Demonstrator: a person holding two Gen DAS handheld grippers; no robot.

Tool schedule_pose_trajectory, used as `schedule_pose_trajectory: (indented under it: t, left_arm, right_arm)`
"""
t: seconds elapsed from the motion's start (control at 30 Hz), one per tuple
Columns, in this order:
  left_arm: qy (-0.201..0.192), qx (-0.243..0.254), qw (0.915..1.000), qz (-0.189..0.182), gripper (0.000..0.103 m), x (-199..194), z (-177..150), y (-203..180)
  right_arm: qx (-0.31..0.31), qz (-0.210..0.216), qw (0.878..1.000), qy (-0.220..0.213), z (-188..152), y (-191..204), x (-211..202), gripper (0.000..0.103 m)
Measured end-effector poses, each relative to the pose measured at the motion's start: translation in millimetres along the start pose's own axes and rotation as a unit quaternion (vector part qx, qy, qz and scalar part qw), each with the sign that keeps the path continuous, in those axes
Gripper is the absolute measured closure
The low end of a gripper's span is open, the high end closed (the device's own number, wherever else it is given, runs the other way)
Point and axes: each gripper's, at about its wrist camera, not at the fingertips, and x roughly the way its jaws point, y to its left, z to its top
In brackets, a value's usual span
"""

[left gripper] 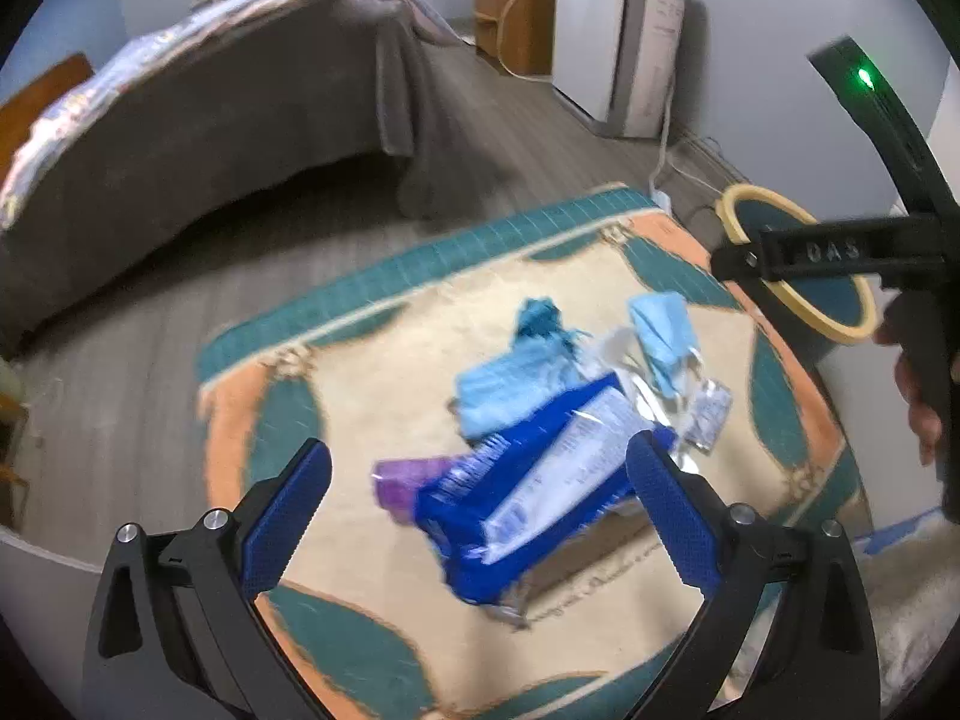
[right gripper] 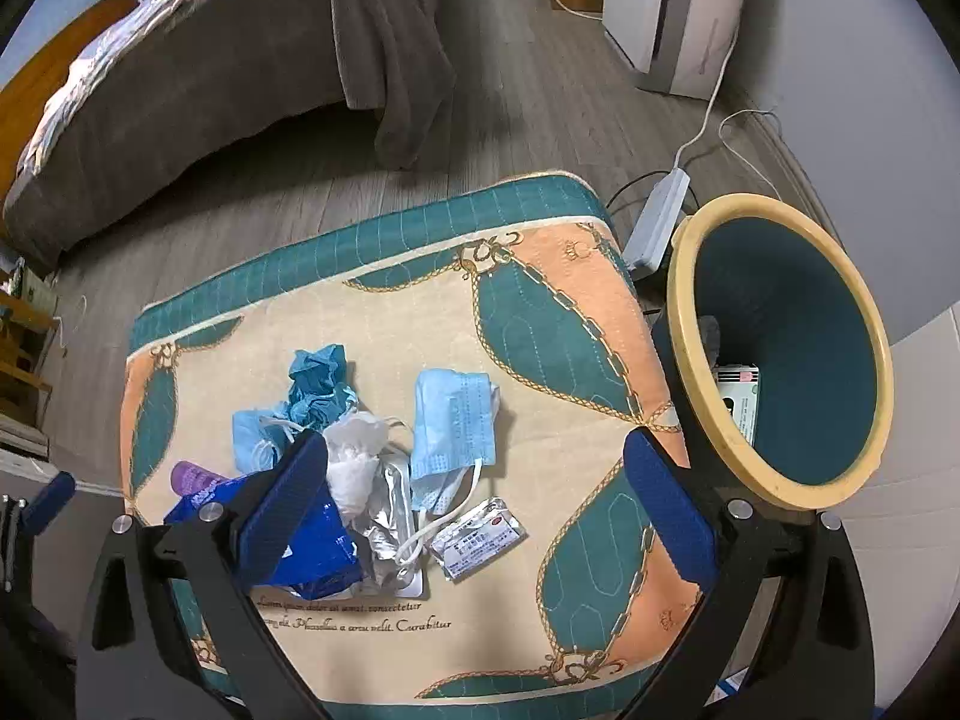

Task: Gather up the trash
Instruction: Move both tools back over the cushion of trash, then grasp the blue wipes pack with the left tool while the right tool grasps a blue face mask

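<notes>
A pile of trash lies on a patterned cloth-covered table (right gripper: 372, 324): a blue snack wrapper (left gripper: 528, 492) (right gripper: 312, 546), a purple wrapper (left gripper: 402, 480), light blue face masks (right gripper: 453, 420) (left gripper: 660, 336), crumpled blue paper (right gripper: 318, 378), a white tissue (right gripper: 354, 462), foil (right gripper: 390, 516) and a small sachet (right gripper: 477, 537). My left gripper (left gripper: 480, 510) is open above the blue wrapper. My right gripper (right gripper: 477, 510) is open above the masks and sachet. A teal bin with a yellow rim (right gripper: 780, 348) (left gripper: 798, 276) stands right of the table with some trash inside.
A bed with a brown blanket (right gripper: 240, 60) stands at the back left. A white appliance (right gripper: 672, 6) and a power strip (right gripper: 657, 222) with cables are on the wooden floor at the back right. The right gripper's body (left gripper: 870, 252) shows in the left wrist view.
</notes>
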Motion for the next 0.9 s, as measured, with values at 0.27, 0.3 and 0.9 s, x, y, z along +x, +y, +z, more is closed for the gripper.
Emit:
schedule_pose_trajectory:
  t: [0.27, 0.3, 0.9]
  left_arm:
    - [0.053, 0.057, 0.9962, -0.04, 0.02, 29.9, -22.5, -26.2]
    - [0.07, 0.066, 0.9948, -0.034, 0.029, 37.2, -26.0, -28.5]
    - [0.033, 0.056, 0.9969, -0.044, 0.092, 13.0, -7.7, -20.5]
  right_arm:
    - [-0.025, -0.02, 0.999, 0.024, -0.2, -7.3, 22.6, 0.006]
    - [-0.028, -0.021, 0.999, 0.027, -0.9, -7.0, 25.5, 0.006]
    - [-0.042, 0.01, 0.995, 0.087, -11.3, 13.6, 87.0, 0.028]
